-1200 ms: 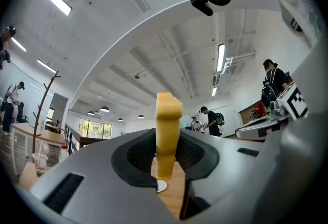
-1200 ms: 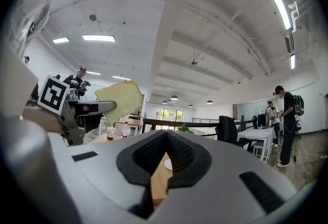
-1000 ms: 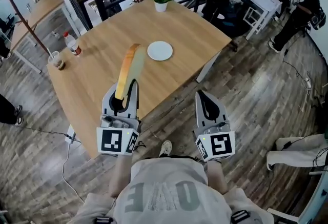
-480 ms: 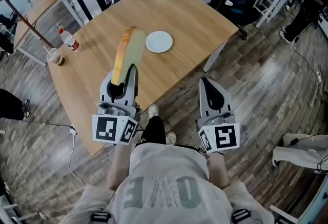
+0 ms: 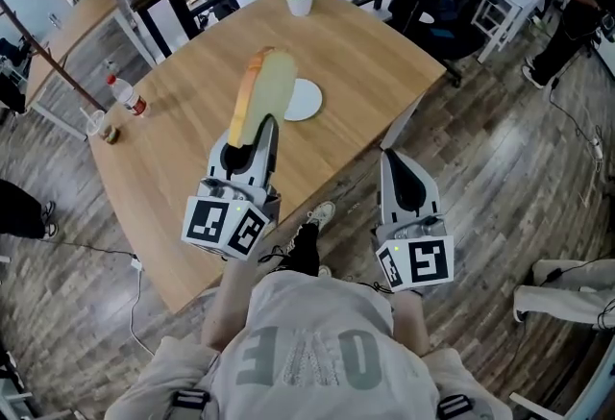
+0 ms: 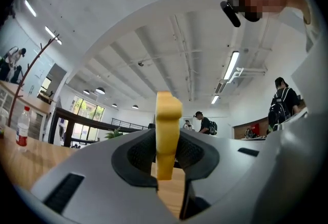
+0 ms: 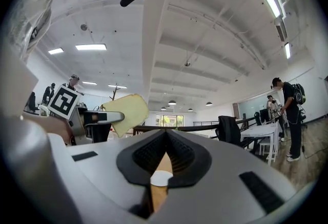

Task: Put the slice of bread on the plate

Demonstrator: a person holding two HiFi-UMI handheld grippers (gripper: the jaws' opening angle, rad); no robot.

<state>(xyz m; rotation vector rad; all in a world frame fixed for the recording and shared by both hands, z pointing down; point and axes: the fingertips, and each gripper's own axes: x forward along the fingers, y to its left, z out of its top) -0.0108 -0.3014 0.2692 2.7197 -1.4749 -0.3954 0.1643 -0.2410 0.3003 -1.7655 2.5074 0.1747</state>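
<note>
Wooden desk (image 5: 365, 62) spreads below me, with the white plate (image 5: 309, 99) lying near its middle, well in from the near edge. My left gripper (image 5: 252, 135) is clamped on the lower end of the slice of bread (image 5: 264, 86), held on edge above the desk. Over the last second the slice has travelled forward, so its top now overlaps the plate's left rim instead of standing short of it. My right gripper (image 5: 397, 163) hangs off the desk's near edge, jaws together and empty, so I judge only lowering and release remain.
</note>
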